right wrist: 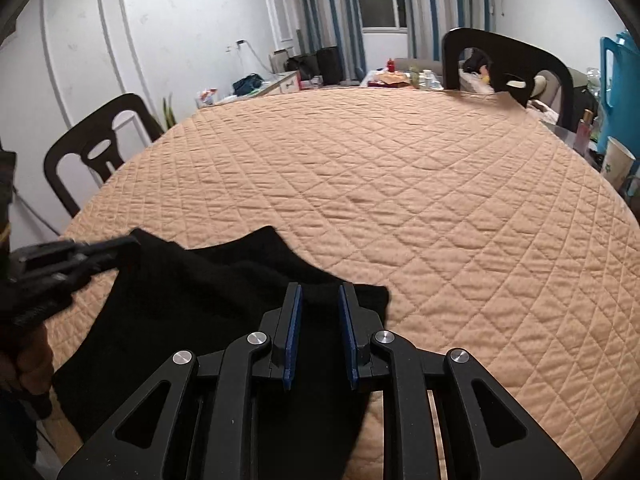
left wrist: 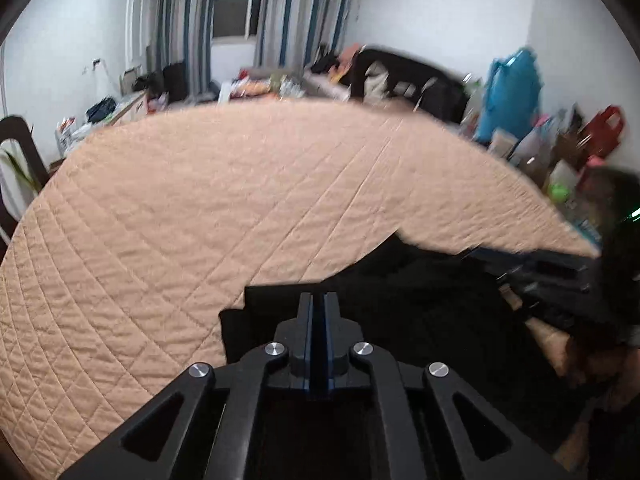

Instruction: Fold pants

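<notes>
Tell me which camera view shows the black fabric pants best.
The right wrist view: the black fabric pants lie spread on the quilted peach table cover, edges sharp, between the open right gripper and the left gripper. The left wrist view shows them blurred and partly hidden behind that gripper's closed fingers.

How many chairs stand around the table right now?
2 in the right wrist view: one chair at the left edge, another chair at the far right. Others may be hidden.
</notes>
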`<control>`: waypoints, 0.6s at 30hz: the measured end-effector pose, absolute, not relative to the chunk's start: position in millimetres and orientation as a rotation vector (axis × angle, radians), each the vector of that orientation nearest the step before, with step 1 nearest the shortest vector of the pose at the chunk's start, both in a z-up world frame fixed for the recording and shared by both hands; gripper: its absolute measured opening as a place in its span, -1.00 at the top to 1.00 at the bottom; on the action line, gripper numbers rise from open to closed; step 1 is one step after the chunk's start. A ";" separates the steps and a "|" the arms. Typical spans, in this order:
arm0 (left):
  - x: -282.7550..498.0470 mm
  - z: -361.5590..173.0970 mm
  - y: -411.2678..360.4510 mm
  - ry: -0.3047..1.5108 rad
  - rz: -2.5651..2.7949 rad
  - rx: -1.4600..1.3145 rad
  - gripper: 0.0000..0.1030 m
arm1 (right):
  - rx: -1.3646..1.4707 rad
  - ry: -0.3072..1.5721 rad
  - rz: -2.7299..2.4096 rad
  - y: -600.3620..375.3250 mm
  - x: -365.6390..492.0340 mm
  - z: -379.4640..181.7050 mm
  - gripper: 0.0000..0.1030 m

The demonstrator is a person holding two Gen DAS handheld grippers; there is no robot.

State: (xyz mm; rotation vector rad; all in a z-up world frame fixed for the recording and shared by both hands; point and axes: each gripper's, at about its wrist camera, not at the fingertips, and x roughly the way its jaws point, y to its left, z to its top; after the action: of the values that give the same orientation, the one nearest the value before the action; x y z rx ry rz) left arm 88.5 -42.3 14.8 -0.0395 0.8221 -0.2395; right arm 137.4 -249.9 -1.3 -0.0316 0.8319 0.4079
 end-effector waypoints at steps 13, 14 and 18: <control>78.8 10.5 -33.0 0.801 -0.196 -0.043 0.78 | -0.006 0.819 0.426 -254.6 126.9 2.6 0.63; 77.4 11.1 -33.0 0.800 -0.192 -0.042 0.78 | -0.011 0.812 0.433 -253.2 121.5 4.3 0.63; 67.1 15.2 -30.1 0.801 -0.177 -0.053 0.75 | -0.029 0.800 0.479 -248.9 97.4 8.5 0.63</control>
State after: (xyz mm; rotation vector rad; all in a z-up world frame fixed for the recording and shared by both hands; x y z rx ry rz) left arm 67.1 -30.1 15.2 -0.0525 0.8011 -0.1766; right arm 97.4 -248.9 8.5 -0.0289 0.8003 0.4791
